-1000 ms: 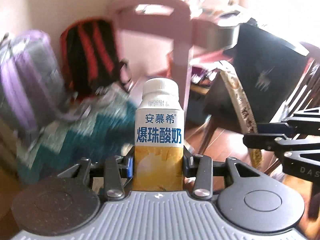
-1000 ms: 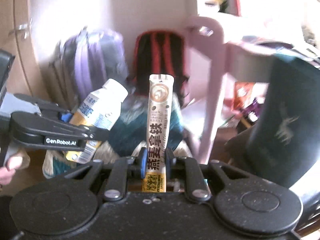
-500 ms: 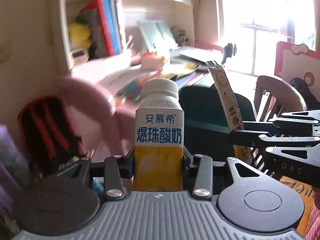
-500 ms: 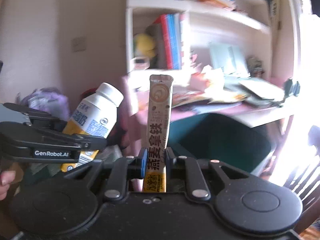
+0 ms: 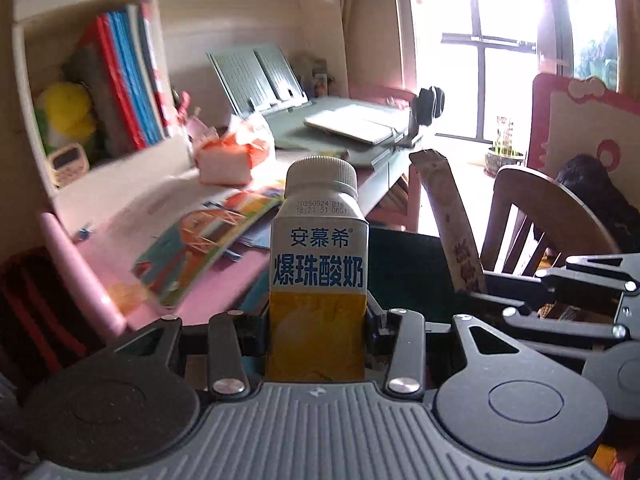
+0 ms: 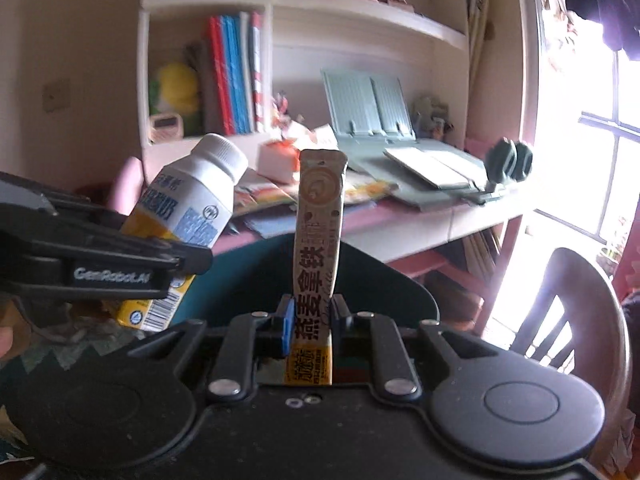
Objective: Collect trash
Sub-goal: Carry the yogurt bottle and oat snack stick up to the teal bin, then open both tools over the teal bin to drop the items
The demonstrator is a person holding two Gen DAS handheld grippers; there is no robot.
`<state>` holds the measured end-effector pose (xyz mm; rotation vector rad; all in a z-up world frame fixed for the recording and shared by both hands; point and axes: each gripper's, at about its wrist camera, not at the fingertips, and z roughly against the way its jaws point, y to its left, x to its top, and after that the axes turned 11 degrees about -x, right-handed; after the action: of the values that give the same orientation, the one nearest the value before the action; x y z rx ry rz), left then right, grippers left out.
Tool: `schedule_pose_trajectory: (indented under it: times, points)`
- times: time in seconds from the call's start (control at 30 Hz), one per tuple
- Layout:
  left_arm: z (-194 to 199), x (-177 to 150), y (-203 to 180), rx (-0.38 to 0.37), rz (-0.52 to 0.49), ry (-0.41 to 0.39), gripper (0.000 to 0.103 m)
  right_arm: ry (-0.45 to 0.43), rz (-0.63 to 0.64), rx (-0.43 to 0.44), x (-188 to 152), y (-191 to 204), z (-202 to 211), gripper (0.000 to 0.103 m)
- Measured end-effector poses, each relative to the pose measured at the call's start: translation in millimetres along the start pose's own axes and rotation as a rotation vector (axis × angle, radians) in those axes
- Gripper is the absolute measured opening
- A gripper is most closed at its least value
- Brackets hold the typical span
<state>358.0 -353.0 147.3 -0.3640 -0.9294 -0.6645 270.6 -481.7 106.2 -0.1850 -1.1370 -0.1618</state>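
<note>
My left gripper is shut on a white and yellow yogurt drink bottle and holds it upright in the air. My right gripper is shut on a tall beige latte sachet, also upright. The sachet and the right gripper show at the right of the left wrist view; the bottle and the left gripper show at the left of the right wrist view. A dark green bin stands just beyond both grippers, below the held items.
A pink desk carries magazines, a tissue pack, a grey book stand and papers. A white shelf holds books and a yellow toy. A wooden chair stands right, by a bright window.
Both grippers have swung up from facing the floor, the backpack and the bags to facing the desk and the shelf. They keep their hold on the bottle and the sachet.
</note>
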Motion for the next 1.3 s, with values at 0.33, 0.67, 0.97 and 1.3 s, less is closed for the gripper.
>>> schedule_pose_trajectory:
  times: [0.33, 0.67, 0.97, 1.3]
  points:
    - [-69.7, -7.1, 1.6, -0.021, -0.004, 0.127, 0.042, 0.126, 0.049, 0.021, -22.2, 5.7, -38.5, 0.017]
    - [-105.9, -22.8, 4.5, -0.027, -0.017, 0.243, 0.043, 0.165, 0.069, 0.02, -26.0, 7.9, -44.7, 0.023]
    - [-100.5, -27.4, 3.2, -0.026, -0.007, 0.226, 0.069, 0.156, 0.047, 0.023, -25.8, 4.4, -38.2, 0.033]
    - [-47.9, -31.0, 0.9, -0.024, 0.004, 0.134, 0.073, 0.12, 0.016, 0.033, -21.6, 1.2, -8.2, 0.04]
